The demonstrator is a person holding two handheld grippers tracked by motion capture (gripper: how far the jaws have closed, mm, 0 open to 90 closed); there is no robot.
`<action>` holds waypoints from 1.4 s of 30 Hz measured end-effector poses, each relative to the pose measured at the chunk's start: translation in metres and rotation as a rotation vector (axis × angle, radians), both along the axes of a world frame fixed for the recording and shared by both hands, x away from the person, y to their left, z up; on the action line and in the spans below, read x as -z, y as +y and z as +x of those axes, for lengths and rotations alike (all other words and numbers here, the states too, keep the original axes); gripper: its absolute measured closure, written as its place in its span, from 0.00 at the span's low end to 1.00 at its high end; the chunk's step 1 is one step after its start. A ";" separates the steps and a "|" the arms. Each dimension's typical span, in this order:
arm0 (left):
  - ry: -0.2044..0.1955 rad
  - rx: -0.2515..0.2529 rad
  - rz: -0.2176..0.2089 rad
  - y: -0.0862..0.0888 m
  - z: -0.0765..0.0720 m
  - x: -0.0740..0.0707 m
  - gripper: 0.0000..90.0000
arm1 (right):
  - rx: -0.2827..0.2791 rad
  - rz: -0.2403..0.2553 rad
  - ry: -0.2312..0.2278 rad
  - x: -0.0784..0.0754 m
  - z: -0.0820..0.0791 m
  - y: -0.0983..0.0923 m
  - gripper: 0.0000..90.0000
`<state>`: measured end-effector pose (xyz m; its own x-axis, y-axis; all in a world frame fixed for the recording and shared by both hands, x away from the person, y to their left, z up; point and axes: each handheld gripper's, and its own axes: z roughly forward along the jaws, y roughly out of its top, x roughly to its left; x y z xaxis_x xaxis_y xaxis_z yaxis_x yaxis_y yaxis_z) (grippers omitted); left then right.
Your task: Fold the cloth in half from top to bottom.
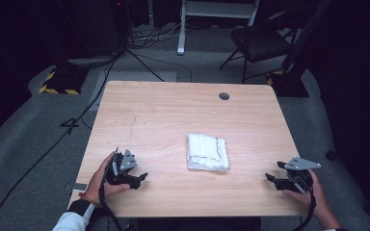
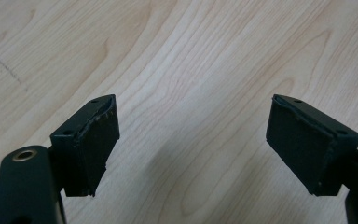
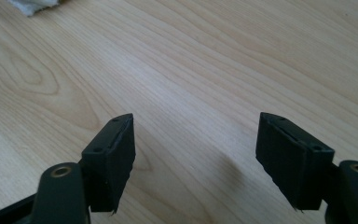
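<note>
A folded white cloth (image 1: 207, 152) lies flat near the middle of the wooden table (image 1: 173, 115), a little right of centre. My left gripper (image 1: 142, 177) rests low over the table's front left, well left of the cloth, held by a hand. Its jaws stand wide apart over bare wood (image 2: 191, 140). My right gripper (image 1: 270, 177) sits near the front right edge, to the right of the cloth, jaws wide apart with nothing between them (image 3: 196, 154). A corner of the cloth (image 3: 32, 5) peeks in at the top left of the right gripper view.
A round grommet hole (image 1: 224, 96) sits near the table's far edge. Beyond the table are a black chair (image 1: 260, 41), a white frame leg (image 1: 181, 29), and cables (image 1: 77, 120) across the grey floor. Yellow-black striped bases (image 1: 58, 84) stand at the back left.
</note>
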<state>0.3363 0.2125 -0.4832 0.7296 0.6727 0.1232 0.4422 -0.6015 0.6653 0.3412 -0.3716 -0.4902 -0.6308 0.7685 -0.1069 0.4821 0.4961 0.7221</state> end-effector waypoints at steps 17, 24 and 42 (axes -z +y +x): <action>0.079 -0.093 -0.115 0.048 -0.008 0.020 0.20 | 0.089 0.099 0.042 0.013 0.001 -0.020 0.25; 0.076 -0.087 -0.113 0.048 -0.007 0.021 0.18 | 0.089 0.099 0.042 0.013 0.001 -0.020 0.25; 0.076 -0.097 -0.116 0.048 -0.007 0.021 0.18 | 0.096 0.098 0.041 0.013 0.001 -0.020 0.25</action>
<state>0.3291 0.2603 -0.5040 0.6648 0.7469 -0.0129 0.5462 -0.4742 0.6904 0.3421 -0.3913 -0.5033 -0.5562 0.8310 -0.0040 0.5542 0.3745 0.7434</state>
